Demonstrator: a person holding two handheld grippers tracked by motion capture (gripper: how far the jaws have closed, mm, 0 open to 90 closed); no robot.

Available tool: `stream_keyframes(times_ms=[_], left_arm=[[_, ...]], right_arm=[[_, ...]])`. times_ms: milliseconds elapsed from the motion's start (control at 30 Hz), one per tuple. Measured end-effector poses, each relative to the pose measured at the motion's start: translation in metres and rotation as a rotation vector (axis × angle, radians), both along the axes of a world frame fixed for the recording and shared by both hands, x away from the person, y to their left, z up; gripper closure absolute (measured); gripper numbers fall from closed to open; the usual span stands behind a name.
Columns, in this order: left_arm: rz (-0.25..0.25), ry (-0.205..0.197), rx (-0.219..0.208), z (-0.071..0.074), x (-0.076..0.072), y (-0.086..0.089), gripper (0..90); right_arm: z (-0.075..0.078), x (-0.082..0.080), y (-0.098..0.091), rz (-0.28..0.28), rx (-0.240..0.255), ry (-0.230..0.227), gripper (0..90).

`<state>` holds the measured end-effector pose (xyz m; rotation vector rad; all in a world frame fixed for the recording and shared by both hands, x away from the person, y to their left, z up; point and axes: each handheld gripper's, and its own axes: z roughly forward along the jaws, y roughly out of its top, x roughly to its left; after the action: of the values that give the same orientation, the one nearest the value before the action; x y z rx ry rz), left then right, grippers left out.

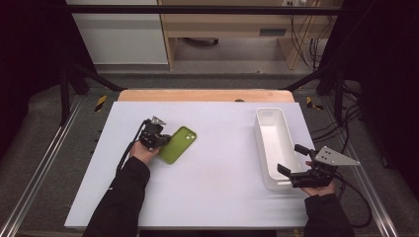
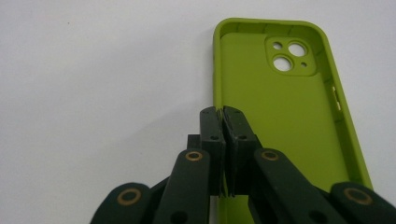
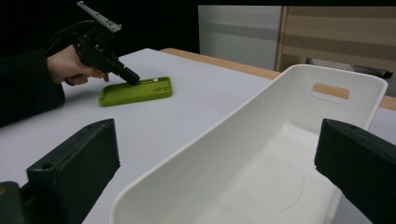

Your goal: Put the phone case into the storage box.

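Tongs on the left are pinching the raised side wall of the green phone case, jaws nearly together with only that thin rim between them — a sensible hold, since the case is lying flat, open side up, and its wall is the one part standing clear of the counter. The case is sitting left of the counter's middle, nearer the left edge than the right. Toward the right edge the white bin is running lengthwise from front to back, empty, probably where the case is headed. The right tongs are resting at the bin's near end with jaws standing wide — one either side of its wall, gripping nothing — likely there to steady it.
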<state>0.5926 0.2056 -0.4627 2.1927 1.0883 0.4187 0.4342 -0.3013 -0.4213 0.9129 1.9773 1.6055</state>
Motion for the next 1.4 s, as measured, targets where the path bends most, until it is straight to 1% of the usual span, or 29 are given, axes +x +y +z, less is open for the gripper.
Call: stream_keyframes(times_ms=[100,233,300,333,367,467,500,533,667,700,767,800,867,933,967,1033,1067,1133,1167,1233,1267,1333,1367,1400], left_arm=[[-0.001,-0.008,-0.003,0.002,-0.001,0.0,87.4],[0.0,-0.034,-0.018,0.009,-0.006,-0.001,87.6],[-0.006,-0.048,-0.015,0.013,-0.008,-0.001,87.5],[-0.006,-0.048,-0.015,0.013,-0.008,-0.001,87.5],[-0.007,-0.061,-0.017,0.017,-0.012,-0.002,87.5],[-0.012,-0.081,-0.027,0.023,-0.017,-0.003,87.5],[-0.012,-0.081,-0.027,0.023,-0.017,-0.003,87.5],[-0.013,-0.093,-0.034,0.027,-0.02,-0.004,87.5],[-0.019,-0.114,-0.04,0.034,-0.027,-0.005,87.6],[-0.019,-0.114,-0.04,0.034,-0.027,-0.005,87.5],[-0.026,-0.133,-0.056,0.039,-0.034,-0.007,87.6],[-0.026,-0.133,-0.056,0.039,-0.034,-0.007,87.6],[-0.034,-0.149,-0.064,0.043,-0.041,-0.008,87.6],[-0.037,-0.152,-0.062,0.044,-0.043,-0.008,87.6],[-0.041,-0.161,-0.064,0.046,-0.047,-0.009,87.5],[-0.043,-0.167,-0.071,0.047,-0.05,-0.009,87.6],[-0.048,-0.177,-0.081,0.049,-0.054,-0.009,87.6],[-0.05,-0.183,-0.081,0.051,-0.057,-0.01,87.6],[-0.055,-0.194,-0.085,0.053,-0.061,-0.011,87.6],[-0.06,-0.2,-0.085,0.054,-0.066,-0.012,87.6],[-0.06,-0.2,-0.085,0.054,-0.066,-0.012,87.5],[-0.066,-0.214,-0.09,0.056,-0.071,-0.013,87.6],[-0.074,-0.224,-0.089,0.059,-0.077,-0.014,87.6],[-0.074,-0.224,-0.089,0.059,-0.077,-0.014,87.6]], right_arm=[[0.0,0.0,0.0,0.0,0.001,0.0,0.5],[0.0,0.0,0.0,0.001,0.001,0.0,0.5],[0.0,0.0,0.0,0.003,0.001,0.0,0.5],[0.0,0.0,0.0,0.003,0.001,0.0,0.5],[0.0,0.0,0.0,0.003,0.003,0.0,0.5],[0.0,0.0,0.0,0.002,0.003,0.0,0.5],[0.0,0.0,0.0,0.002,0.003,0.0,0.5],[0.001,0.0,0.0,0.0,0.001,0.001,0.5],[0.001,0.0,0.0,-0.001,-0.001,-0.001,0.5],[0.001,-0.001,0.0,0.0,0.001,0.0,0.5],[0.001,-0.001,0.0,0.0,0.001,0.002,0.5],[0.001,-0.001,0.0,0.0,0.001,0.002,0.5],[0.001,-0.001,0.0,0.001,-0.001,0.0,0.5],[0.001,-0.001,0.0,0.0,0.0,0.002,0.5],[0.001,-0.001,0.0,0.0,-0.001,0.002,0.5],[0.002,-0.001,0.0,0.0,0.0,-0.002,0.5],[0.002,-0.001,0.0,0.002,0.002,-0.001,0.5],[0.003,-0.001,0.0,0.001,0.001,-0.001,0.6],[0.003,-0.001,0.0,0.004,-0.003,-0.002,0.5],[0.003,-0.001,0.001,0.004,-0.003,0.002,0.5],[0.003,-0.001,0.001,0.005,-0.004,0.003,0.5],[0.003,-0.001,0.001,0.006,-0.002,0.004,0.6],[0.004,-0.001,0.002,0.006,-0.003,0.003,0.6],[0.004,-0.001,0.002,0.008,-0.005,0.001,0.6]])
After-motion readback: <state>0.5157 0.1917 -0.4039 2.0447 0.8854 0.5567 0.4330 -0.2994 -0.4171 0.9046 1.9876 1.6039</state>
